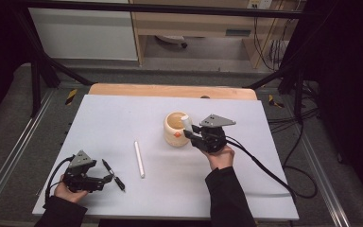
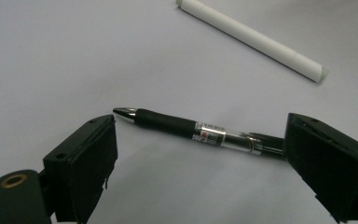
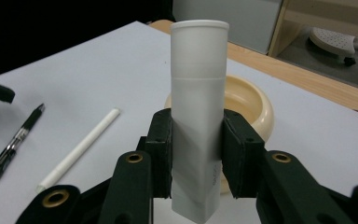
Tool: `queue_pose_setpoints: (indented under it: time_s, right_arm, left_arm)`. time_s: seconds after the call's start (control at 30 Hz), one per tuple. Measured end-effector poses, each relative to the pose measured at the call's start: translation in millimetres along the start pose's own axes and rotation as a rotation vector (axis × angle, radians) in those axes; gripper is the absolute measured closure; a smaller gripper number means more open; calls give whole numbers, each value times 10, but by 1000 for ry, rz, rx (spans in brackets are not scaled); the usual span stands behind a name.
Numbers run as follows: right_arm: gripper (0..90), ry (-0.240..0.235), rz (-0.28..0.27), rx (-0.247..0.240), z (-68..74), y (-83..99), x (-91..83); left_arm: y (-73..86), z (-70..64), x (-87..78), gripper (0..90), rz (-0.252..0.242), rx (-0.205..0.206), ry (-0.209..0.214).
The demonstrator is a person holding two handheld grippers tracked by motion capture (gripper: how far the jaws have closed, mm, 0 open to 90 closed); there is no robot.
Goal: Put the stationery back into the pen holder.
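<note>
A: Start close in. What is the left gripper doing?

B: Its jaws stand wide apart, low over the table, with a black pen lying across the gap between them. The pen has a silver tip, a black rubber grip and a clear barrel with a small printed band (too small to read). From the gripper's own camera, one end runs up against the right-hand jaw; I cannot tell whether it touches.

A: And beyond that?

B: A slim white pen lies flat on the grey table, just past the black one, apart from it.

A: The right gripper?

B: Its jaws are clamped on a white tube, held upright, one pad on each side of its lower half. The tube is plain and matte, with a faint seam below a rimmed top. From above it stands at the near rim of a cream cup, which sits mid-table.

A: Farther still?

B: A wooden edge behind the grey top.
</note>
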State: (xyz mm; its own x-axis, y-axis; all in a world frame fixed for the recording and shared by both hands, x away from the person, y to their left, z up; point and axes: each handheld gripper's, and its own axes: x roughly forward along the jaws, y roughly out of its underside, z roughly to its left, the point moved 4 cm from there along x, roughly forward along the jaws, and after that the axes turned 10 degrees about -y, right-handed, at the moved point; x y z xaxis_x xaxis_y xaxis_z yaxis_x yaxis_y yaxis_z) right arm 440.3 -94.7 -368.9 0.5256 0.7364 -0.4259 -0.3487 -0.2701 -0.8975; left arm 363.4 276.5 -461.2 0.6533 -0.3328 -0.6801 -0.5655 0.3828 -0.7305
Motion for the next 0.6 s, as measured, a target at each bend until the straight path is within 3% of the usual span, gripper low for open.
queue_pose_setpoints:
  time_s: [0.3, 0.6]
  right_arm:
    - [666, 16, -71, 58, -113, -234, 108]
    - [666, 28, -110, 108, -213, -324, 312]
  left_arm:
    - [7, -16, 16, 100, 2, 0, 8]
    - [13, -31, 33, 100, 10, 9, 15]
